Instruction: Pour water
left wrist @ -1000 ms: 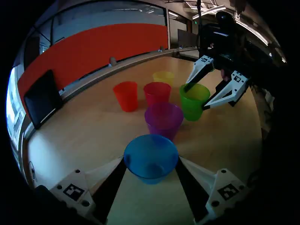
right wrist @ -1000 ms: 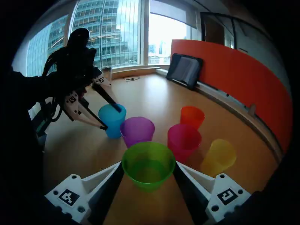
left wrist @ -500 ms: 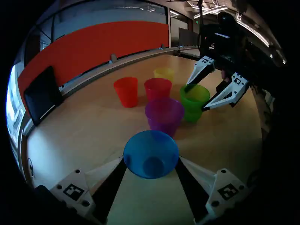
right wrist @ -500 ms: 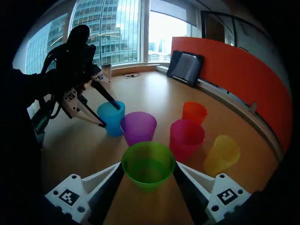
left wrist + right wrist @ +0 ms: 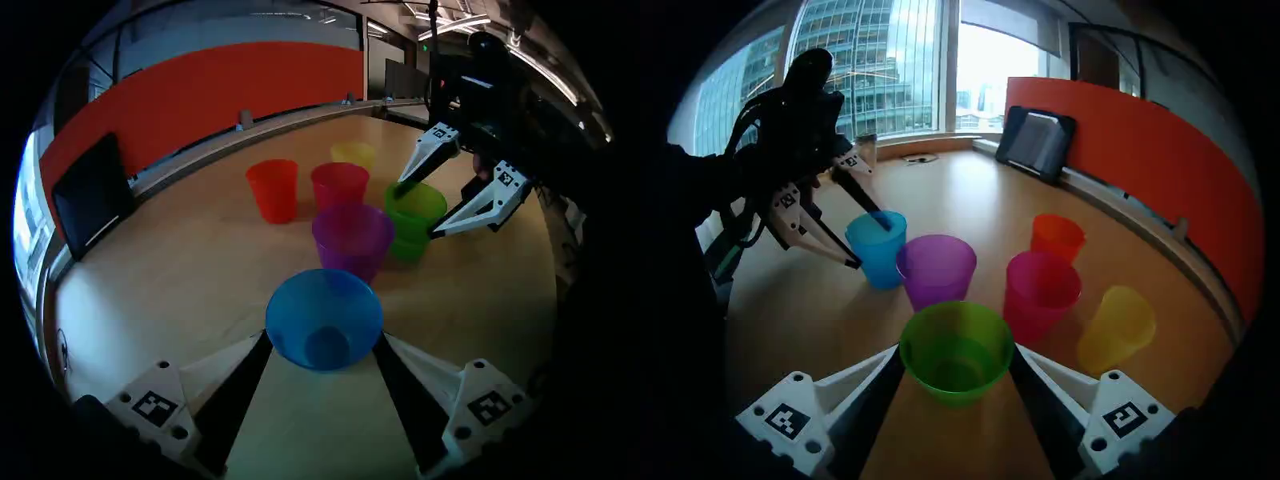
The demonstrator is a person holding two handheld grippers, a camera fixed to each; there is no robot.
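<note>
My left gripper (image 5: 324, 352) is shut on a blue cup (image 5: 324, 318), held just above the wooden table (image 5: 176, 264); the same blue cup (image 5: 877, 246) and left gripper (image 5: 868, 240) appear far left in the right gripper view. My right gripper (image 5: 957, 368) is shut on a green cup (image 5: 957, 350), also lifted a little. In the left gripper view the green cup (image 5: 414, 216) sits between the right gripper's fingers (image 5: 472, 220). A purple cup (image 5: 353, 238) stands between the two held cups, seen too as the purple cup (image 5: 936, 268). I cannot tell whether either held cup holds water.
Pink (image 5: 1042, 292), orange (image 5: 1057, 237) and yellow (image 5: 1118, 326) cups stand on the table beyond the purple one. A dark tablet (image 5: 1037, 146) leans by the orange wall (image 5: 1152, 152). Windows are behind the left gripper. A person's dark sleeve (image 5: 696, 192) holds it.
Both held cups have risen slightly off the table; the standing cups have slid a little away in each view. Both grips are unchanged.
</note>
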